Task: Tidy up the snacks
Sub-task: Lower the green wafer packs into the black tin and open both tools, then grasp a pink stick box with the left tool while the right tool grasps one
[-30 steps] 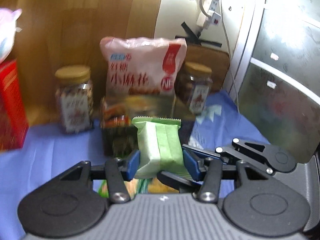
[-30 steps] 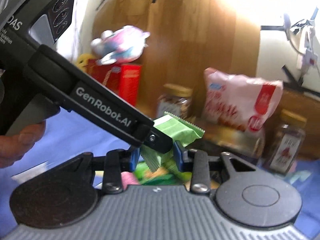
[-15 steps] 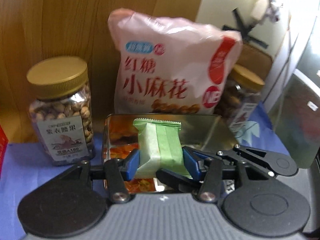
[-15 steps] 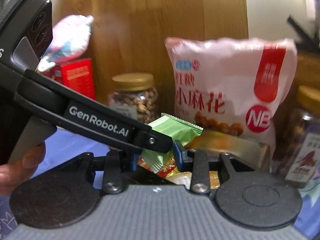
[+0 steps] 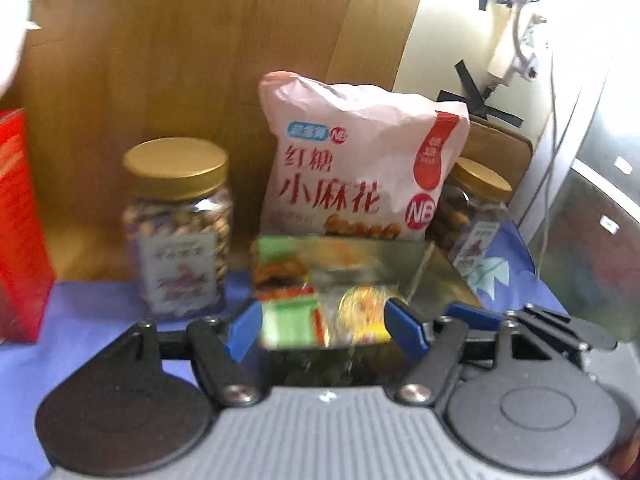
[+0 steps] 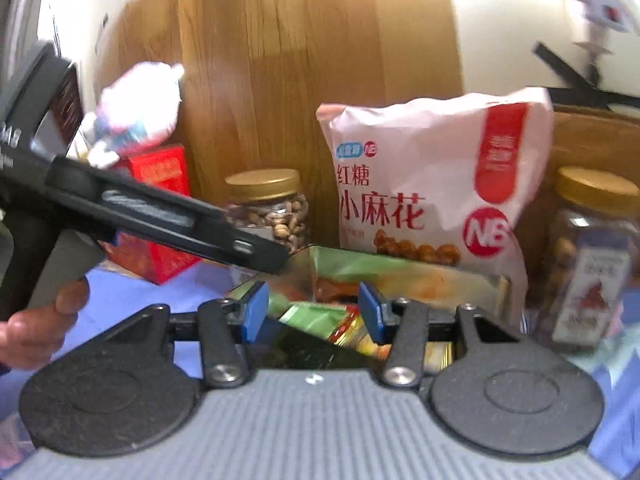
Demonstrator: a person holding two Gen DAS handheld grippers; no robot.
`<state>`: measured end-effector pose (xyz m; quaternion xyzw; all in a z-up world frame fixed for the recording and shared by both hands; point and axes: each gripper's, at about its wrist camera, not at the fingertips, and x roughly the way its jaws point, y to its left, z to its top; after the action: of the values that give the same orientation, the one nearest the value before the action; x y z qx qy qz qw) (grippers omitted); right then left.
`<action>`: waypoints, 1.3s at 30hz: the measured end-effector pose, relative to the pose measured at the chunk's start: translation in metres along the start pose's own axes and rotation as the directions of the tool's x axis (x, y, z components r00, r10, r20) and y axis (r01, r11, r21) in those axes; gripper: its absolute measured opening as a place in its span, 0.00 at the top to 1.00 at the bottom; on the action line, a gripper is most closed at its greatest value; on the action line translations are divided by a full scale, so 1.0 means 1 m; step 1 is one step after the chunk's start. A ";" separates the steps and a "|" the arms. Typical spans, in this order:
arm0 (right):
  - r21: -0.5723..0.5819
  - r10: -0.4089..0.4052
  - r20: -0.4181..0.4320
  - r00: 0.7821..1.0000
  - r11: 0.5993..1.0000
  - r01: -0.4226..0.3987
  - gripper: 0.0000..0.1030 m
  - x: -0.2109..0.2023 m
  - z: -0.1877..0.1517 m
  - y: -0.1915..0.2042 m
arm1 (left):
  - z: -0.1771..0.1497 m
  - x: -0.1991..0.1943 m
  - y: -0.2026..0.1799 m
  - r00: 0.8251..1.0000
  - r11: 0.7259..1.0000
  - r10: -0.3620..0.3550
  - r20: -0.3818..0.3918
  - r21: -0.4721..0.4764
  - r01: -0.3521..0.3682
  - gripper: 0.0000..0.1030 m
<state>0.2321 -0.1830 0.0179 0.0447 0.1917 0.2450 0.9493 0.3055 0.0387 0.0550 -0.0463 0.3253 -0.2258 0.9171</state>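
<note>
A shiny metal tin (image 5: 440, 276) sits on the blue cloth and holds several small snack packets. A green packet (image 5: 290, 322) lies inside it at the left; it also shows in the right wrist view (image 6: 316, 316). My left gripper (image 5: 324, 326) is open and empty, its jaws spread over the tin. My right gripper (image 6: 312, 310) is open and empty just above the tin (image 6: 460, 280). The left gripper's arm (image 6: 160, 216) crosses the right wrist view from the left.
A pink snack bag (image 5: 360, 168) leans on the wooden board behind the tin. Gold-lidded nut jars stand at its left (image 5: 178, 224) and right (image 5: 472, 208). A red box (image 5: 20, 224) stands at far left, with a pink plush toy (image 6: 140, 108) on it.
Both grippers have opened and let go of the green packet, which now lies in the tin. Both have pulled back a little from the tin.
</note>
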 end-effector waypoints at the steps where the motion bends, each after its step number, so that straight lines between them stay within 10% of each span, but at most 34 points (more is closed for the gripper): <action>1: 0.033 0.011 -0.017 1.000 0.999 -0.010 0.49 -0.007 -0.006 -0.003 | -0.010 -0.006 0.003 1.000 1.000 0.003 -0.009 -0.002 -0.003 0.33; 7: 0.100 0.107 -0.135 0.985 0.991 -0.094 0.49 -0.041 -0.050 0.017 | -0.075 -0.037 0.017 0.996 0.997 -0.015 -0.088 -0.071 0.009 0.34; 16: -0.187 0.062 -0.239 0.969 0.976 -0.109 0.50 -0.031 -0.079 0.091 | -0.126 -0.065 0.031 0.980 0.958 -0.129 -0.150 -0.274 0.084 0.32; 19: -0.249 0.031 -0.274 0.961 0.963 -0.102 0.72 -0.020 -0.086 0.105 | -0.136 -0.072 0.036 0.974 0.936 -0.167 -0.150 -0.334 0.109 0.32; 25: -0.217 0.152 -0.280 0.948 0.952 -0.217 0.75 -0.023 -0.090 0.148 | -0.148 -0.077 0.046 0.974 0.922 -0.138 -0.180 -0.383 0.060 0.31; 29: -0.271 0.144 -0.251 0.957 0.939 -0.213 0.69 -0.034 -0.100 0.168 | -0.154 -0.081 0.053 0.978 0.923 -0.098 -0.184 -0.383 0.020 0.66; 36: -0.209 0.125 -0.279 0.952 0.960 -0.187 0.57 -0.048 -0.116 0.157 | -0.156 -0.084 0.051 0.981 0.925 -0.084 -0.175 -0.381 0.012 0.67; 39: -0.188 0.127 -0.268 0.955 0.965 -0.181 0.70 -0.058 -0.119 0.155 | -0.152 -0.085 0.048 0.977 0.918 -0.115 -0.178 -0.395 0.036 0.69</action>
<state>0.0697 -0.0767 -0.0441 -0.0729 0.2804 0.3413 0.8942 0.1723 0.1285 -0.0263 -0.2176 0.4512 -0.1953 0.8432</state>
